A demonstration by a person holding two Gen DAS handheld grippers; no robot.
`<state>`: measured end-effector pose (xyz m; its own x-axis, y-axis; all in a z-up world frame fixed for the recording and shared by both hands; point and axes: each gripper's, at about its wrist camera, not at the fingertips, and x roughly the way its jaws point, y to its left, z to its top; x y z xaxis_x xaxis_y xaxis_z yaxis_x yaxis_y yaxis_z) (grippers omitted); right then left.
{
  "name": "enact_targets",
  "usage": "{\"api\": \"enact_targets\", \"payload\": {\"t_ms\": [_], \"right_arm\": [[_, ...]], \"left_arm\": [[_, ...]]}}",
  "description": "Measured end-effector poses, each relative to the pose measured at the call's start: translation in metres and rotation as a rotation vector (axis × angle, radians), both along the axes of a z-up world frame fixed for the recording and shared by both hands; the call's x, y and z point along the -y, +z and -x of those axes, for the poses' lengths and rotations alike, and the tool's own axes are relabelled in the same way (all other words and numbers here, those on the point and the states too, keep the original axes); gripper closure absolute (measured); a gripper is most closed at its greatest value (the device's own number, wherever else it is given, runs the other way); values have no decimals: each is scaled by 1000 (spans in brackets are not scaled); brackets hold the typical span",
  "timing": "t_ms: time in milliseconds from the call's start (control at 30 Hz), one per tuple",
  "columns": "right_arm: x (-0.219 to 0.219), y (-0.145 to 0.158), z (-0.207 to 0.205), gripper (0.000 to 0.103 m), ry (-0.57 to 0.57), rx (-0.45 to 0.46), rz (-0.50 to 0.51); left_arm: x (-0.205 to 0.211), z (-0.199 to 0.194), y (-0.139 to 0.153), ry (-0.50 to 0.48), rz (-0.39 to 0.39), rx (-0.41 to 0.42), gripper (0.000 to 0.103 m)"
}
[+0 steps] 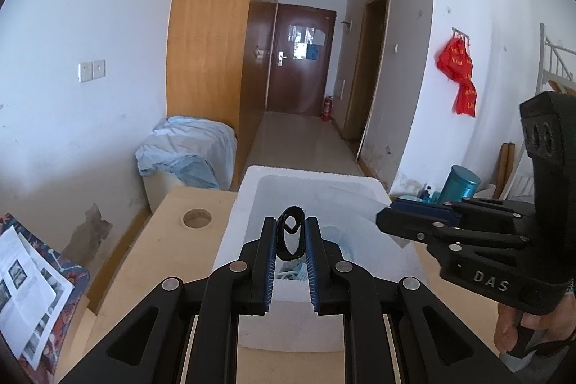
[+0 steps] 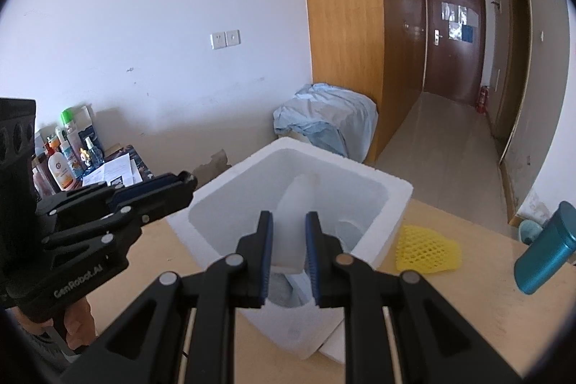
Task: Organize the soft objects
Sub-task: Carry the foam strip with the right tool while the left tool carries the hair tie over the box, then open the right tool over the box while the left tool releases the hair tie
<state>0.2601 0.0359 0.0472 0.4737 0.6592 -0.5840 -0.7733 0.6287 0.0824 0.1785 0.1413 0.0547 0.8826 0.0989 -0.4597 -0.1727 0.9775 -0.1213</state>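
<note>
My left gripper (image 1: pixel 291 233) clamps a black hair band (image 1: pixel 291 234) over the foam box (image 1: pixel 248 204); right gripper (image 2: pixel 288 236) pinches a white foam piece (image 2: pixel 293 222) above it. Yellow foam net (image 2: pixel 426 249) still waits on the table (image 2: pixel 468 294).

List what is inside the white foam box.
Inside the white foam box lie a white foam piece, a pale round thing and some bluish fabric. The jaws hide the rest of the bottom.
</note>
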Motion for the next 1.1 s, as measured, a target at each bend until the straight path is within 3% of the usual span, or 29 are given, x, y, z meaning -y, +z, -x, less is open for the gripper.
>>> {"api": "enact_targets", "payload": {"t_ms": [233,367,733,933,1100], "right_arm": [[-6,-6,-5,78,13,-5,7],[3,1,-5,58,2,-5,-26],[32,10,4,57,-42,22,-53],[36,11,6,57,-50,32,-43],[44,11,4,57,-66,32,-45]], "left_arm": [[-2,-9,0,-9,5,-6,87],[-1,-9,0,-10,0,-8,87],[14,-37,4,-77,9,-19,86],[13,-51,2,-42,3,-19,86],[14,-54,0,-22,-17,-19,71]]}}
